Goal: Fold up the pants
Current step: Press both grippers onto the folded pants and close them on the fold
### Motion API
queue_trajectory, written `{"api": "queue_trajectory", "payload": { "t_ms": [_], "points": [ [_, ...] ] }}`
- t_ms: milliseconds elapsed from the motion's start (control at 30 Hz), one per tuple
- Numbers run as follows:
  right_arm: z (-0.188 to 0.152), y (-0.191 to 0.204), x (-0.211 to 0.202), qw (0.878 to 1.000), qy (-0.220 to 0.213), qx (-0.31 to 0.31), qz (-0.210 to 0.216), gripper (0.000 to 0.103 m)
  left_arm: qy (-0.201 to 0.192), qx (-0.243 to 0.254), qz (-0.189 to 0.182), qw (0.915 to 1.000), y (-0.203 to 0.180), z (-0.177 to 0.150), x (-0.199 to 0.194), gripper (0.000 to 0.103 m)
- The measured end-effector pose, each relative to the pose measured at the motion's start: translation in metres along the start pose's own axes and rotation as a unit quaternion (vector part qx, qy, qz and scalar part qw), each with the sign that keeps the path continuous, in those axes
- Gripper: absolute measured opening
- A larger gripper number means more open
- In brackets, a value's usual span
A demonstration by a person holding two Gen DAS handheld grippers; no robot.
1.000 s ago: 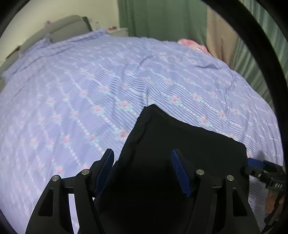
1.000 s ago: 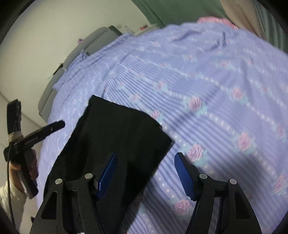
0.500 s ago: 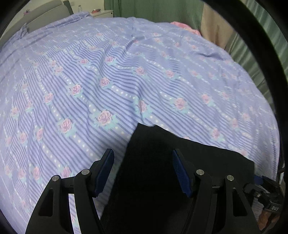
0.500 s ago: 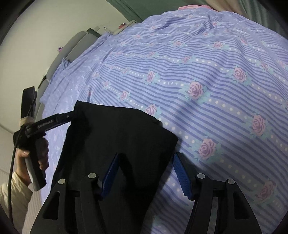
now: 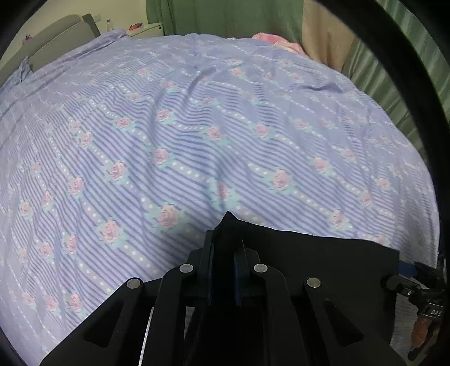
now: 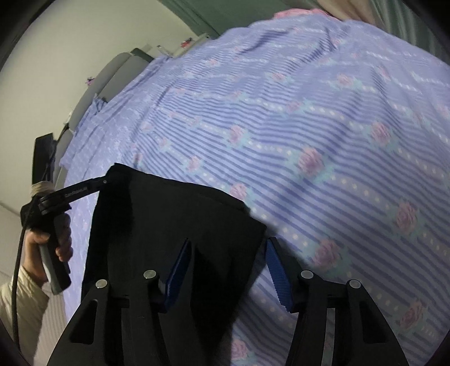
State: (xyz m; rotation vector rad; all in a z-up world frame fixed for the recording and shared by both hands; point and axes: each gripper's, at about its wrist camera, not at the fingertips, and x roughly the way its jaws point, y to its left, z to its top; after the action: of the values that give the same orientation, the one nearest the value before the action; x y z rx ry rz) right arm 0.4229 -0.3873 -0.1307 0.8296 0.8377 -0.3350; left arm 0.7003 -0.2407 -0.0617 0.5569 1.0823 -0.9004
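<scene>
The black pants lie folded flat on the flowered purple bedsheet. My left gripper has its jaws closing, and its pads pinch the far left corner of the cloth, which pokes up between them. From the right wrist view that left gripper sits at the same corner of the pants. My right gripper straddles the near right corner; its jaws are closing, cloth lies between the blue pads, and a gap shows at the right pad.
A person's hand in a cream sleeve holds the left gripper's handle. A grey headboard and a nightstand stand at the far end. Pink cloth lies by the green curtains.
My left gripper went from wide open over the pants to pinched on their corner. The right gripper's jaws narrowed a little around the other corner.
</scene>
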Motion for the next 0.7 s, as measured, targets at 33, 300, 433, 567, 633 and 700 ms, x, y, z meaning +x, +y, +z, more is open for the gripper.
{"api": "queue_trajectory", "payload": {
  "t_ms": [33,300,433,567,633,700],
  "points": [
    [0.001,0.002,0.002,1.0,0.0,-0.009,-0.003,0.056,0.003,-0.004,0.004,1.0,0.003,0.0,0.002,0.013],
    [0.021,-0.017,0.026,0.999,0.01,-0.009,0.048,0.056,0.008,-0.013,0.027,0.9995,0.004,-0.002,0.015,0.013],
    [0.027,-0.019,0.033,0.996,0.021,-0.017,0.079,0.056,0.017,-0.011,0.037,0.9991,-0.002,-0.001,0.028,0.013],
    [0.025,-0.013,0.035,0.99,0.049,-0.018,0.129,0.034,0.019,-0.013,0.045,0.9987,-0.006,-0.002,0.029,0.013],
    [0.023,-0.008,0.041,0.988,0.059,-0.03,0.137,0.03,0.019,-0.027,0.039,0.9987,-0.003,-0.002,0.025,0.013],
    [0.026,-0.011,0.047,0.988,0.069,-0.019,0.134,0.016,0.019,-0.025,0.04,0.9987,-0.004,0.001,0.019,0.013]
  ]
}}
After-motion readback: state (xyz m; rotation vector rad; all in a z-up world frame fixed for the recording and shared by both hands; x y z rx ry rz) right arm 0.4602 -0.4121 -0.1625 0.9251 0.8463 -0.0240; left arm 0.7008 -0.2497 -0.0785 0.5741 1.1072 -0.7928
